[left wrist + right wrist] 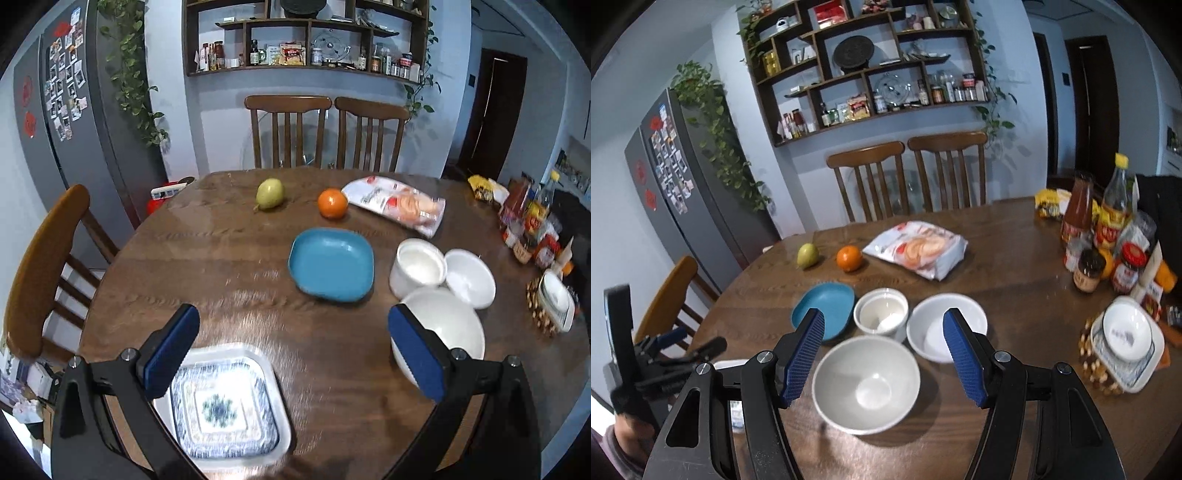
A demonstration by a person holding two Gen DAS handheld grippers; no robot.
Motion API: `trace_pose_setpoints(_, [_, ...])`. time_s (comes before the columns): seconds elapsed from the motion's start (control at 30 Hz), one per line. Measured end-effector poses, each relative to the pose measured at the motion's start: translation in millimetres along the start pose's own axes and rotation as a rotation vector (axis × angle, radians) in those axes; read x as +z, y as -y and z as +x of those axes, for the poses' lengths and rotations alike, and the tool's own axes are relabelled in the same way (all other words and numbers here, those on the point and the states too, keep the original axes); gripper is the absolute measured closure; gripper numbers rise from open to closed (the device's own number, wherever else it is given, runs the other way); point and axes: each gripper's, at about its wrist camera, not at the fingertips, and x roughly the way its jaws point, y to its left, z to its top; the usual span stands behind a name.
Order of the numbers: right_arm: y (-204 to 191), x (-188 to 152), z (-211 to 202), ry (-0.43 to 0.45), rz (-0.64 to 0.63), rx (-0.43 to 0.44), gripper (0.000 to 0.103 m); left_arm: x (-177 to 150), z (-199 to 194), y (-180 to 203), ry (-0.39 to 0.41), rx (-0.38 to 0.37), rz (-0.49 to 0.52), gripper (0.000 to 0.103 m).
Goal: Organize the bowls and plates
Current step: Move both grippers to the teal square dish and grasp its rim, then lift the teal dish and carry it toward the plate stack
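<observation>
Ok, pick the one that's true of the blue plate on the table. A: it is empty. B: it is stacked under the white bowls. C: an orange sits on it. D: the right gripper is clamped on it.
A: the blue plate lies bare on the table, with the orange beyond it, the white bowls beside it, and the right gripper open and holding nothing.

The right tool [882, 358] hangs open above a white bowl [866, 384] on the wooden table [997, 258].
</observation>
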Motion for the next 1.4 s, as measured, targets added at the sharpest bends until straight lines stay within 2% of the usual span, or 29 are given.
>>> trace_pose_setpoints(0.17, [-5, 25, 16, 0.014, -0.027, 0.030, 0.035, 38, 27, -1, 0.002, 0.007, -0.014, 0.001])
trace_pose_setpoints(0.23, [-5, 34, 27, 0.007, -0.020, 0.041, 0.035, 46, 48, -3, -0.034, -0.012, -0.029, 0.001])
trace_pose_setpoints(0.4, [-8, 29, 57, -0.044, -0.002, 0.084, 0.034, 44, 126, -3, -0.162, 0.029, -0.027, 0.003])
trace_pose_setpoints(0.5, [-9, 18, 81, -0.099, 0.012, 0.096, 0.034, 37, 162, 0, -0.240, 0.011, -0.013, 0.012])
trace_pose_setpoints(0.6, [-10, 9, 102, -0.150, 0.023, 0.107, 0.034, 31, 190, 1, -0.295, 0.027, -0.001, 0.029])
trace_pose_setpoints(0.67, [-12, 5, 114, -0.173, 0.017, 0.109, 0.034, 28, 203, -2, -0.327, 0.035, 0.000, 0.046])
trace_pose_setpoints(0.7, [-14, 5, 117, -0.180, 0.012, 0.108, 0.034, 27, 206, -5, -0.338, 0.038, -0.007, 0.050])
trace_pose_setpoints(0.77, [-18, 3, 127, -0.197, 0.001, 0.110, 0.034, 25, 214, -11, -0.366, 0.023, -0.035, 0.073])
trace_pose_setpoints(0.83, [-24, 0, 136, -0.215, -0.012, 0.112, 0.034, 22, 220, -13, -0.386, 0.012, -0.040, 0.080])
trace_pose_setpoints(0.9, [-31, -3, 145, -0.236, -0.027, 0.116, 0.034, 20, 220, -14, -0.386, -0.001, -0.024, 0.079])
trace_pose_setpoints(0.97, [-38, -6, 154, -0.255, -0.036, 0.121, 0.034, 19, 218, -15, -0.388, -0.006, 0.011, 0.087])
trace_pose_setpoints(1.0, [-41, -7, 158, -0.264, -0.040, 0.125, 0.034, 18, 217, -16, -0.394, -0.008, 0.025, 0.089])
trace_pose_setpoints(1.27, [-75, -19, 191, -0.357, -0.097, 0.152, 0.034, -1, 197, -36, -0.441, -0.011, 0.178, 0.088])
trace_pose_setpoints(1.4, [-96, -29, 211, -0.425, -0.142, 0.152, 0.034, -6, 190, -51, -0.464, -0.009, 0.209, 0.087])
